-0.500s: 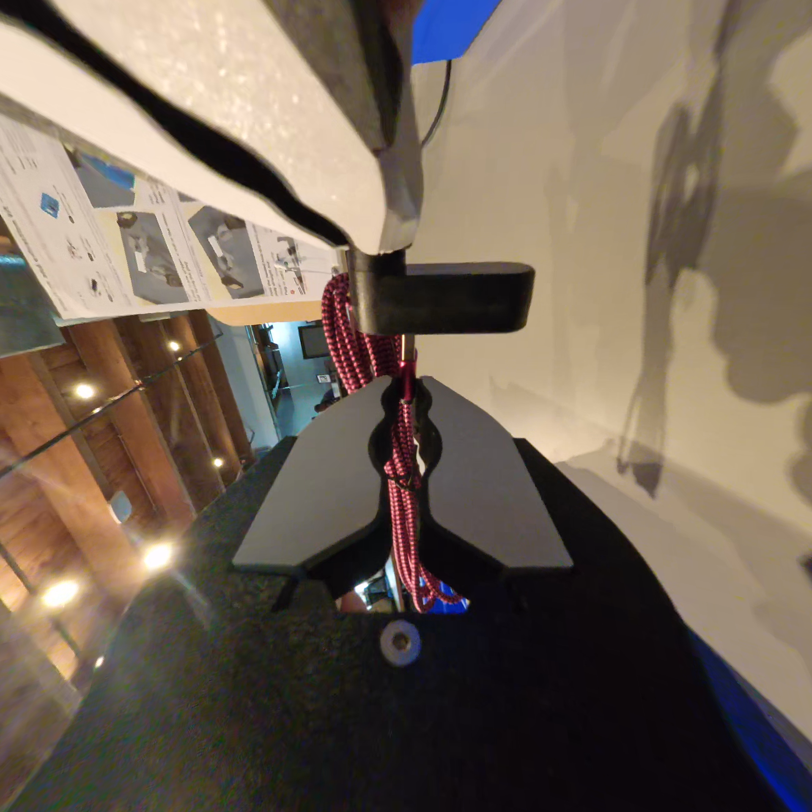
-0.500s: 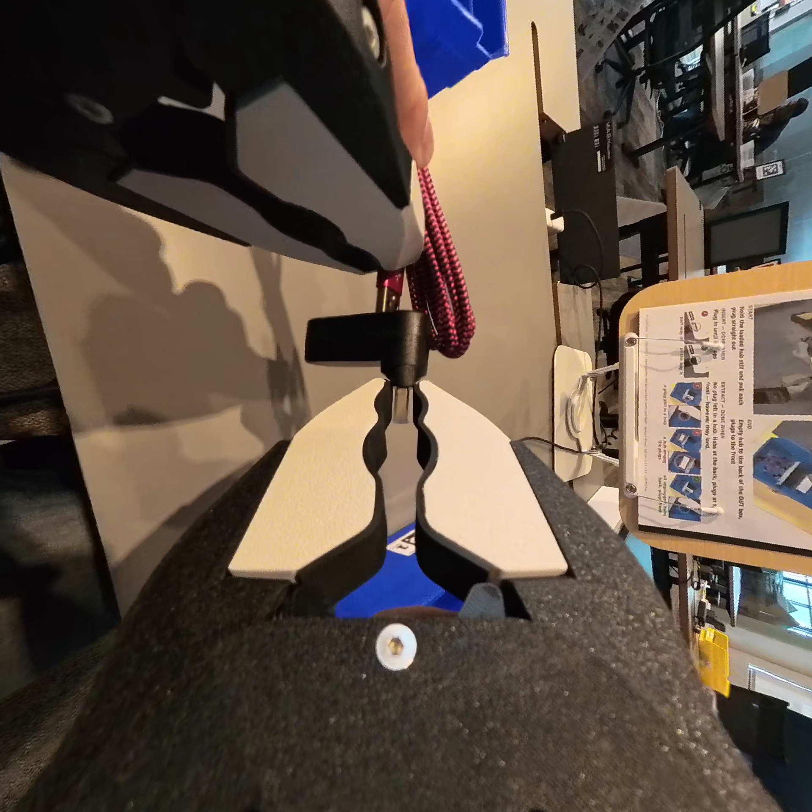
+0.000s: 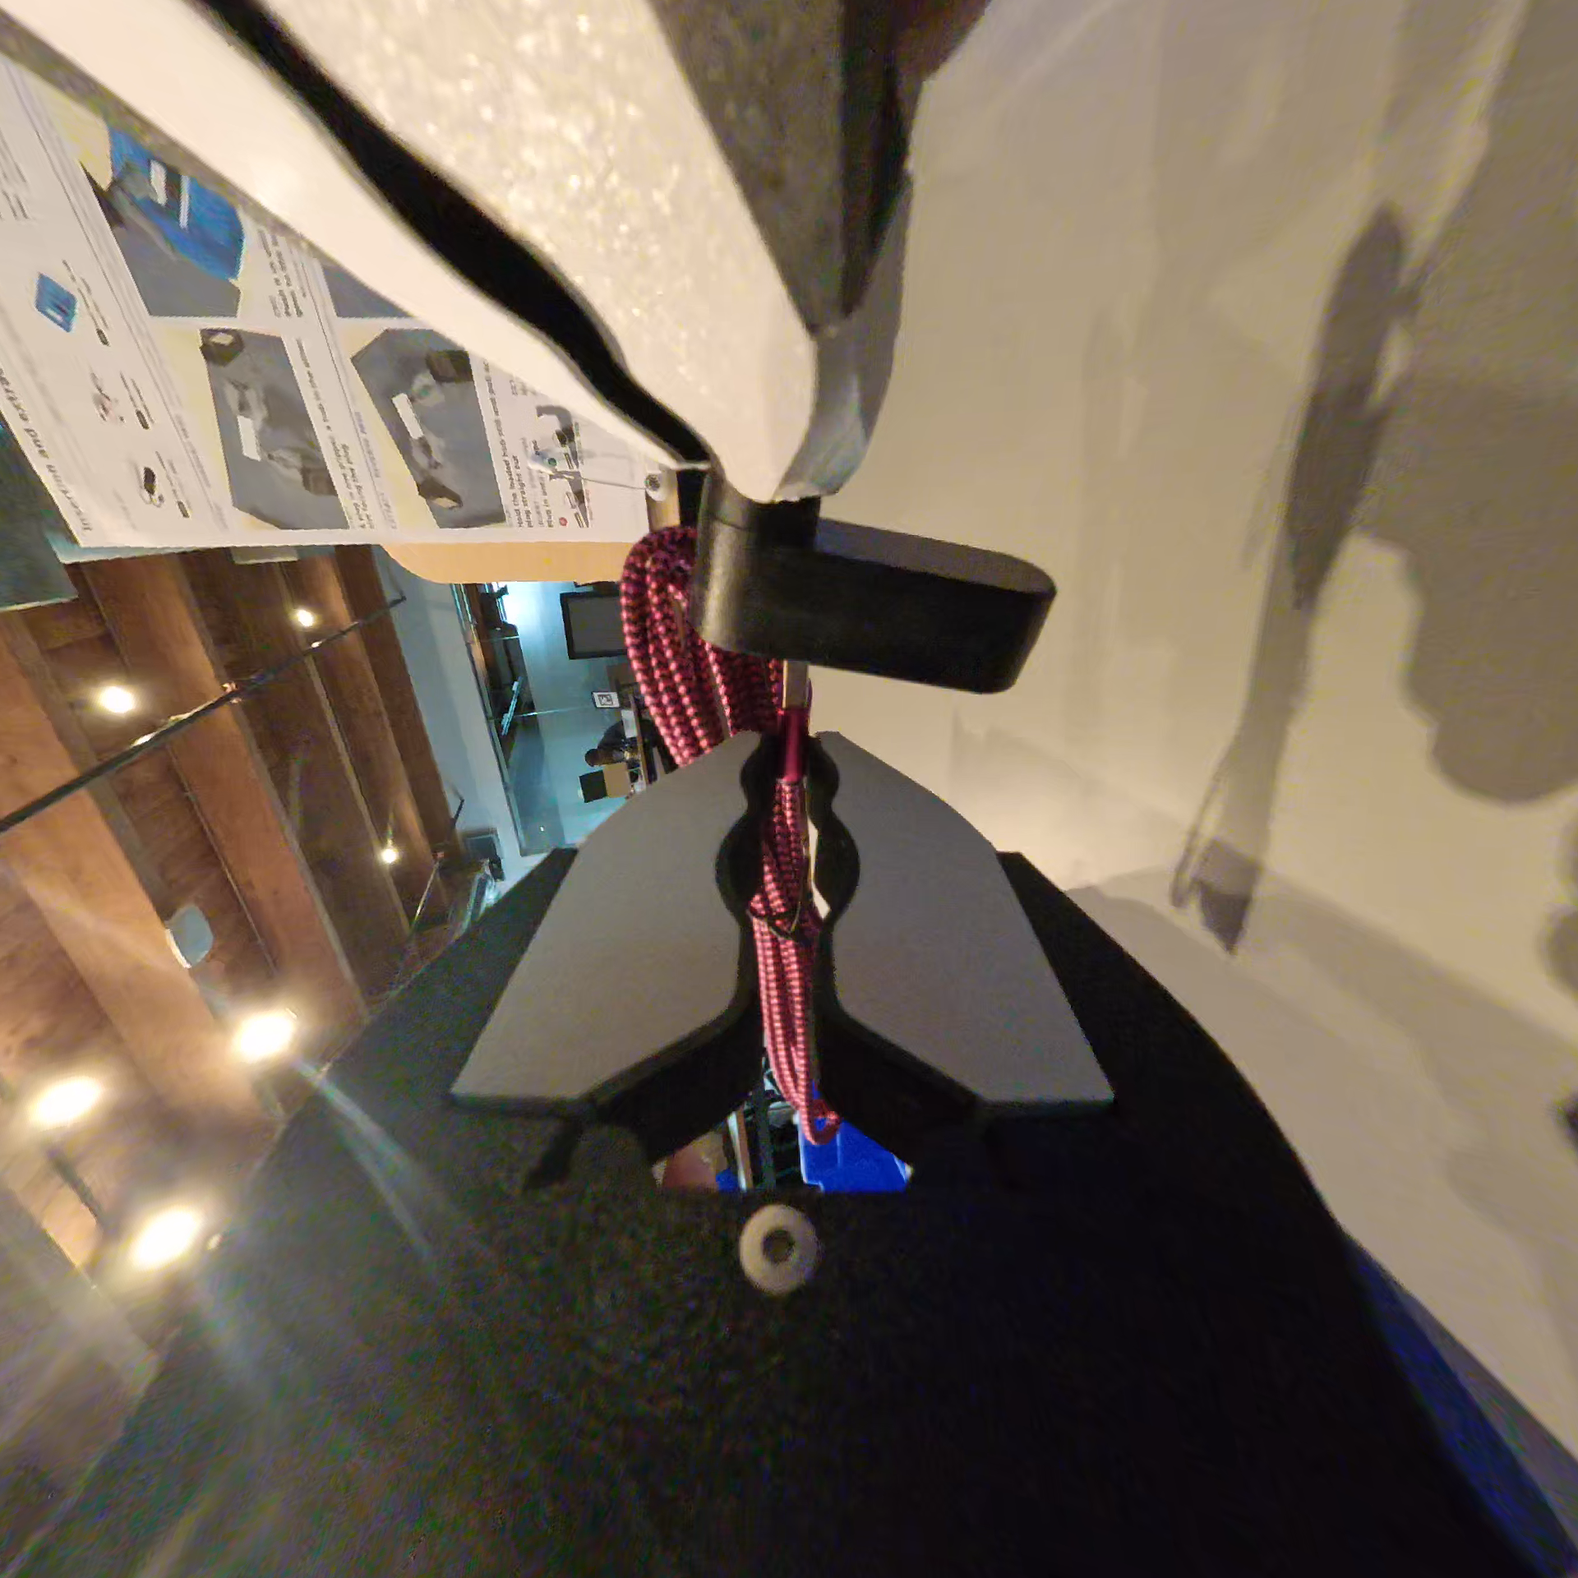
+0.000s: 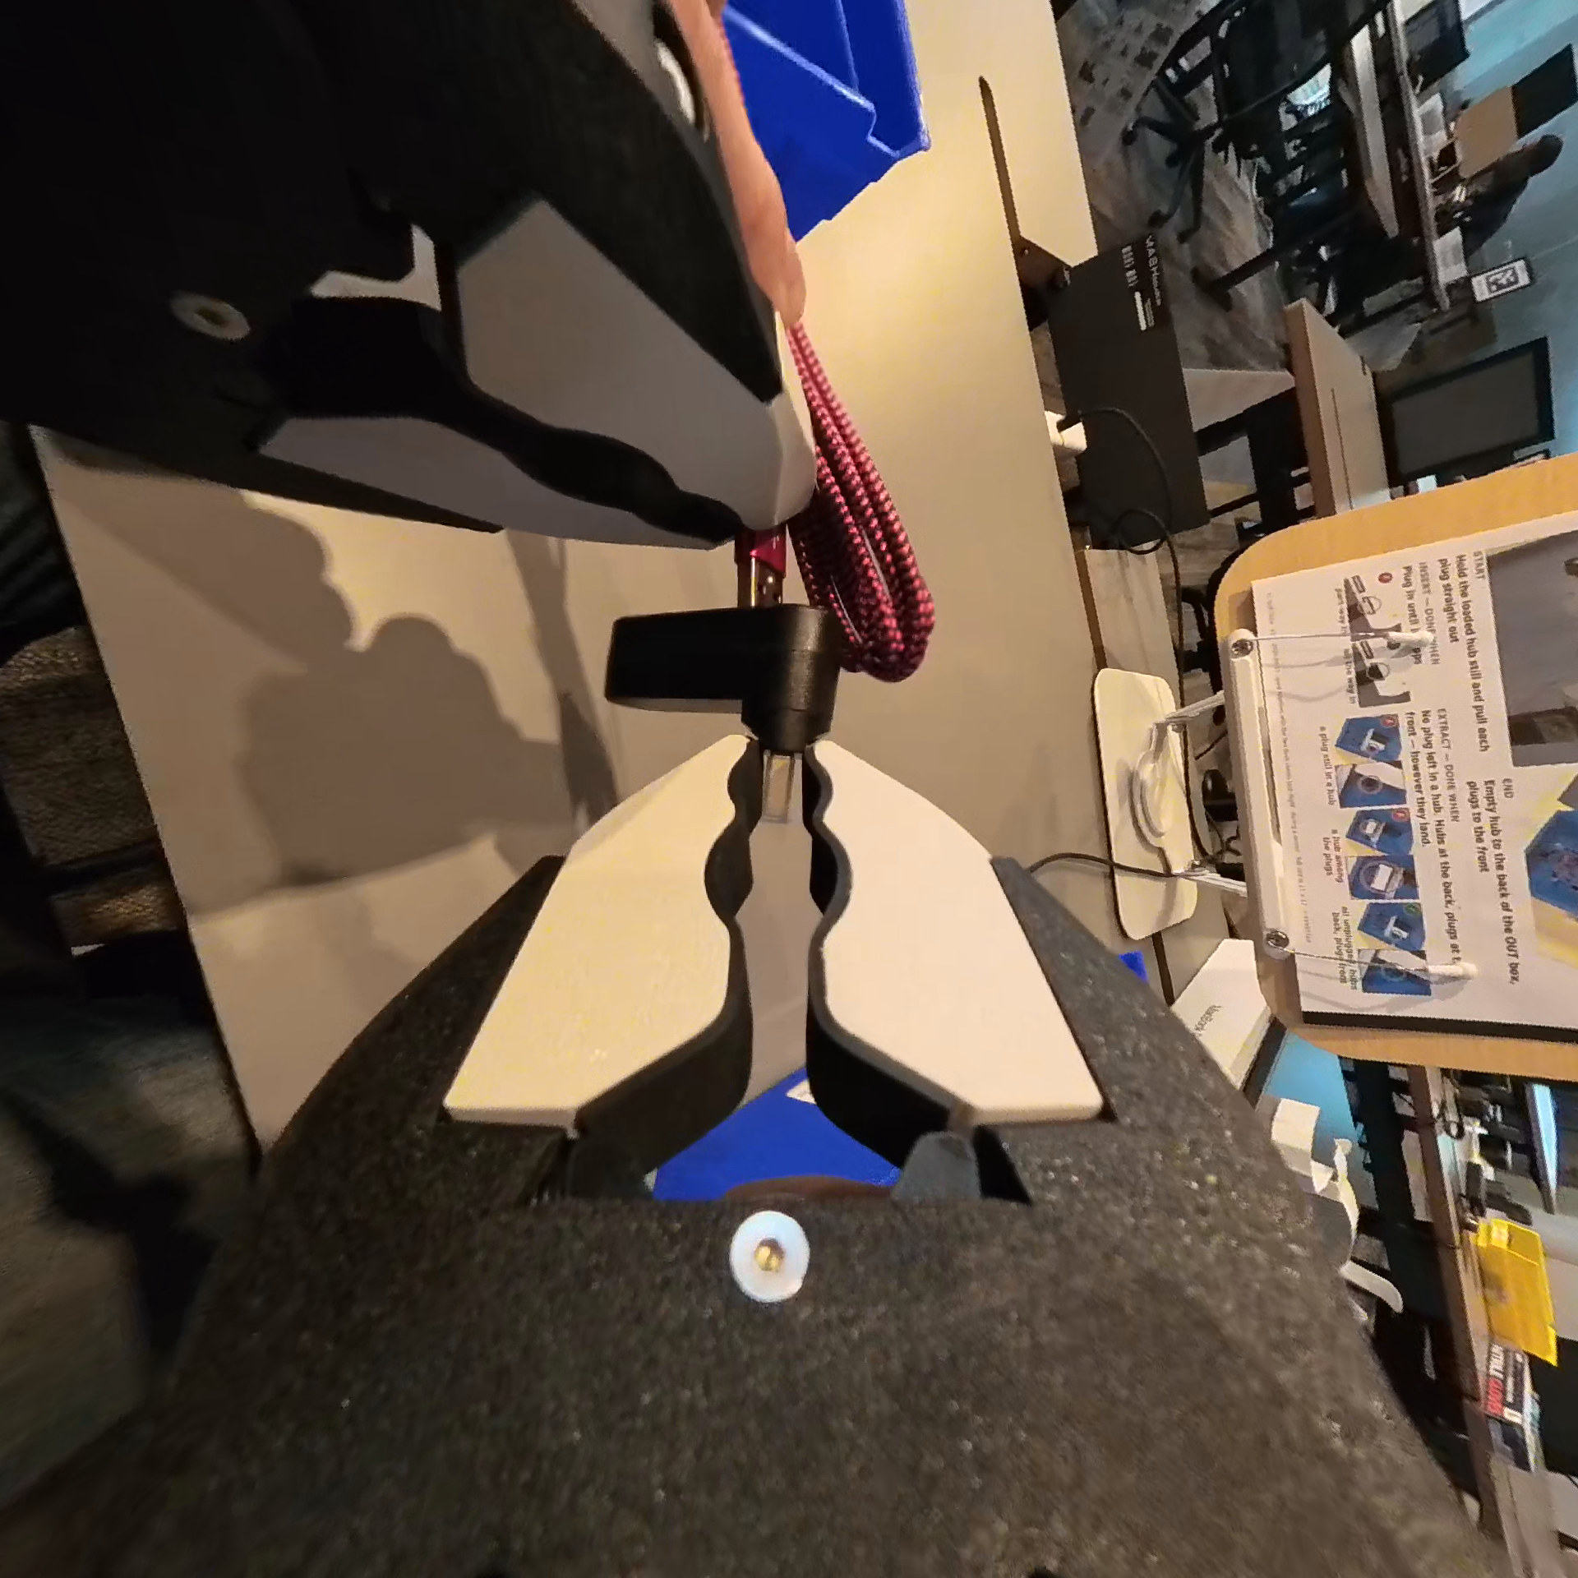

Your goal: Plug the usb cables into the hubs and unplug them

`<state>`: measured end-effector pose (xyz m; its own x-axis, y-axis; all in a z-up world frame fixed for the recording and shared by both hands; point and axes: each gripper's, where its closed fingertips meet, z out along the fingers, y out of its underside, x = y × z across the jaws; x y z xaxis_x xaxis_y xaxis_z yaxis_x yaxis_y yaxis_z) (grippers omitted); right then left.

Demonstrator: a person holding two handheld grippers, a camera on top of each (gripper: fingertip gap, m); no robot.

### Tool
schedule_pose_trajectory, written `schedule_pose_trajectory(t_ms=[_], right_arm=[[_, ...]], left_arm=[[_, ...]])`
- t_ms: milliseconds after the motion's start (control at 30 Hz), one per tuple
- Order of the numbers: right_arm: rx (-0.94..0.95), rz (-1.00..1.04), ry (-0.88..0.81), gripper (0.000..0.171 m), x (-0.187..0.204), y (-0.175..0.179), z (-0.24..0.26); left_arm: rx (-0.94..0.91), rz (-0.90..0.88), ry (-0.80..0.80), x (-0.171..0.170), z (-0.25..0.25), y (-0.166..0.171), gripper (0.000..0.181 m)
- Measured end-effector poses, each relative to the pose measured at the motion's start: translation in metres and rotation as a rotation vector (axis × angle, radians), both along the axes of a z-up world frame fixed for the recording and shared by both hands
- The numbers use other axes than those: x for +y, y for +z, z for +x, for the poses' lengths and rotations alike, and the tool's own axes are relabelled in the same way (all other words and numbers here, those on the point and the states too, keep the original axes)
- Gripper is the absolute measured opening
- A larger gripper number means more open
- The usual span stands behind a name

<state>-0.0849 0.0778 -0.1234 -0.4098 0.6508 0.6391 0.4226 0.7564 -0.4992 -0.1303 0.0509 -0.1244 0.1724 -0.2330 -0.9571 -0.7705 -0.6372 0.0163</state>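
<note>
In the left wrist view my left gripper (image 3: 790, 751) is shut on the red plug of a red-and-black braided usb cable (image 3: 675, 649). The plug's metal tip enters the black hub (image 3: 871, 615) just ahead. The cable trails back between the fingers. In the right wrist view my right gripper (image 4: 779, 756) is shut on the hub's (image 4: 717, 666) own short metal plug and holds the hub from below. The left gripper (image 4: 768, 512) comes in from above with the red plug (image 4: 760, 555); some bare metal shows between plug and hub. The cable (image 4: 862, 546) loops beside it.
A beige board (image 3: 1195, 427) stands behind both grippers. A blue bin (image 4: 820, 111) is at the top of the right wrist view. An instruction sheet on a wooden stand (image 4: 1400, 768) is at the right, and a white pad (image 4: 1144, 794) with a thin cable is near it. Left tips to right tips: about 6 centimetres.
Both grippers keep their holds. The hub and the plug have hardly shifted; whether the plug has moved in or out I cannot tell.
</note>
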Motion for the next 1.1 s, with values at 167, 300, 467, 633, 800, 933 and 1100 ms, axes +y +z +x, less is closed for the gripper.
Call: schedule_pose_trajectory(t_ms=[167,300,467,633,800,933,1100], right_arm=[[-0.008,0.008,-0.013,0.008,0.003,-0.004,-0.001],[-0.01,-0.011,-0.004,0.007,0.0,-0.004,0.0],[-0.006,-0.012,-0.021,0.007,0.001,-0.002,-0.002],[-0.001,-0.001,-0.026,0.007,0.001,-0.002,-0.002],[-0.004,-0.003,-0.037,0.007,0.001,-0.002,-0.003],[0.012,-0.005,-0.06,0.007,0.002,-0.001,-0.005],[0.064,-0.129,-0.058,0.007,-0.001,0.007,-0.005]], left_arm=[[0.031,-0.015,-0.034,-0.001,0.005,-0.005,0.005],[0.008,-0.009,-0.03,-0.002,0.004,-0.004,0.005],[0.017,-0.014,-0.024,-0.002,0.004,-0.003,0.004],[0.01,-0.001,-0.024,-0.002,0.003,-0.003,0.004],[-0.006,0.002,-0.029,-0.003,0.003,-0.003,0.005],[-0.024,0.005,-0.012,-0.003,0.002,-0.003,0.004],[-0.089,0.063,0.018,-0.004,-0.003,0.004,0.005]])
